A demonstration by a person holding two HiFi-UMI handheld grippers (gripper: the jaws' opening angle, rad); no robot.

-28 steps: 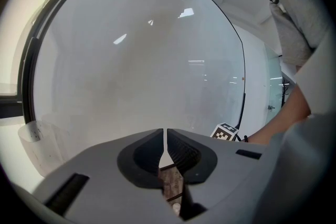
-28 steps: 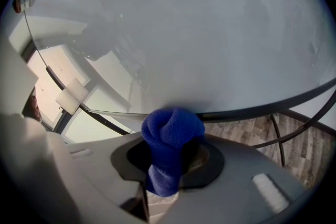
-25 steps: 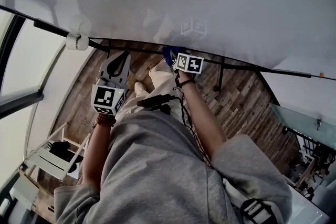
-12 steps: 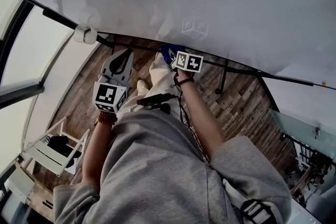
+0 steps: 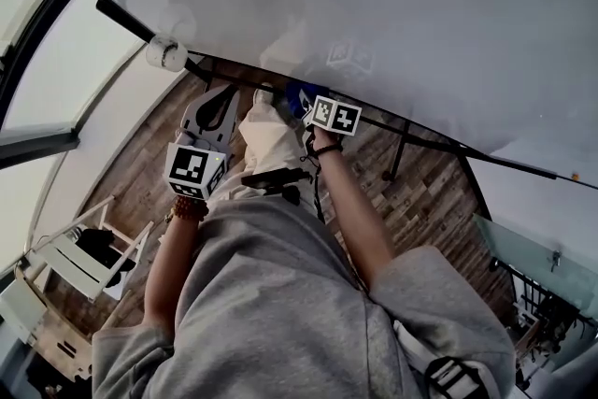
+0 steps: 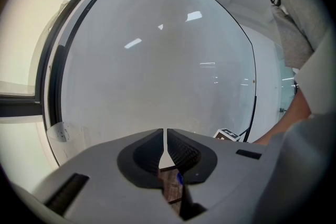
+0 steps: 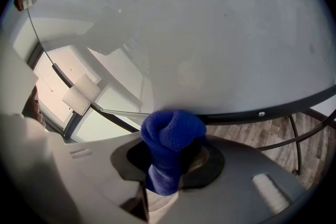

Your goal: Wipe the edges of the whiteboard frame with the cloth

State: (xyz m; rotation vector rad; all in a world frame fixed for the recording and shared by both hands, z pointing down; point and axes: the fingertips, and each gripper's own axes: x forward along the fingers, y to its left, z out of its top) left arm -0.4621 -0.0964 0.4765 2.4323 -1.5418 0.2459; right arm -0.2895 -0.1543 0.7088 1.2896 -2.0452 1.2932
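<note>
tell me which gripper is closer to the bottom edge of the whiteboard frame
Right. The right gripper holds the blue cloth up against the bottom edge of the frame. The left gripper hangs a little below that edge, farther left, jaws together and empty.

The whiteboard (image 5: 392, 5) stands directly ahead of both claws. The cloth (image 7: 172, 139) sits clamped between the jaws of the right gripper (image 7: 170, 165), its front end against the frame edge (image 7: 273, 110), which runs off to both sides of that claw. The left gripper (image 5: 222, 98) is just beside it on the left. A corner cap (image 5: 166, 53) lies further left on the frame. The stand legs (image 5: 397, 149) lie to the right of the right gripper, below the frame.
</note>
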